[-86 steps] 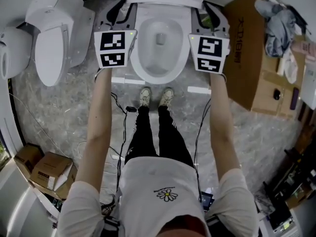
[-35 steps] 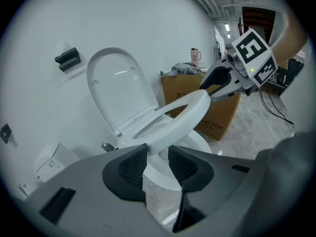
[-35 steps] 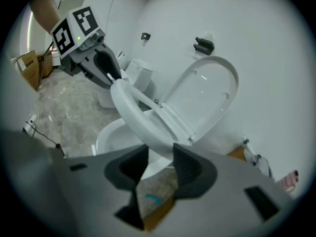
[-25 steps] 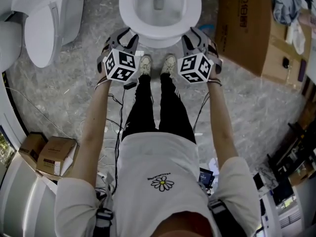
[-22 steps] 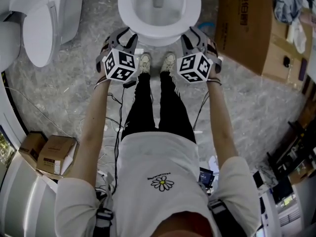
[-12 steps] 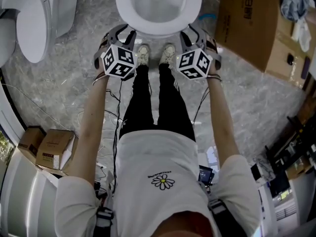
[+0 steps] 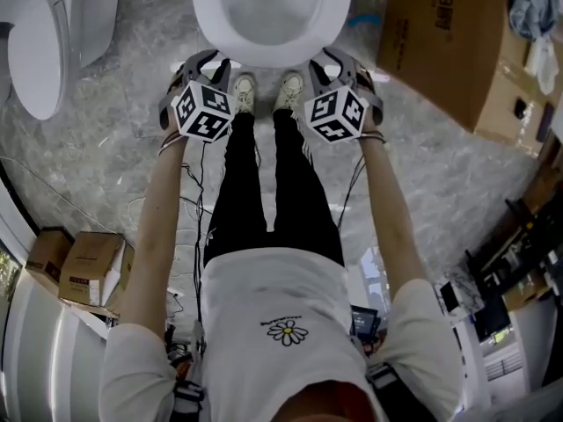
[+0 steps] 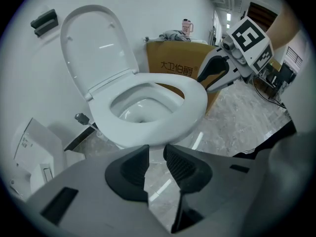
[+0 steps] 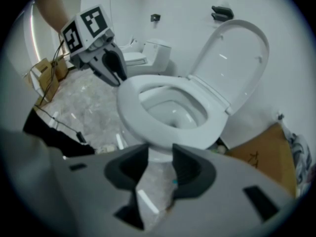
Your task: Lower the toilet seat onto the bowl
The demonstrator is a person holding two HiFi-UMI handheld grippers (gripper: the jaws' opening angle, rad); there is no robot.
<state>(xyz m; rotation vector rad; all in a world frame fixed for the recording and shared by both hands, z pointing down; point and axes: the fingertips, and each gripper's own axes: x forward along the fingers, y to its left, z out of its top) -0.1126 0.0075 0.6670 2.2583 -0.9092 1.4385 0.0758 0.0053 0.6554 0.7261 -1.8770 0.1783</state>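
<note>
The white toilet seat (image 7: 273,57) lies flat on the bowl. Its lid (image 8: 96,48) stands upright against the wall behind. Both grippers hang low in front of the bowl, just above the person's shoes, apart from the seat. My left gripper (image 7: 204,58) (image 8: 156,151) has a narrow gap between its pads with nothing in it; its jaws have just been closing. My right gripper (image 7: 339,58) (image 9: 160,151) is open and holds nothing. Each gripper view shows the seat (image 9: 131,107) beyond the jaws and the other gripper (image 8: 217,73) at the bowl's far side.
A second toilet (image 7: 40,42) stands at the left. A large cardboard box (image 7: 440,42) with clothes on it stands right of the bowl. Small boxes (image 7: 79,266) and cables lie on the grey marble floor at the lower left.
Both grippers have drawn back from the sides of the bowl to its front and sunk lower, toward the person's feet. The seat stays down.
</note>
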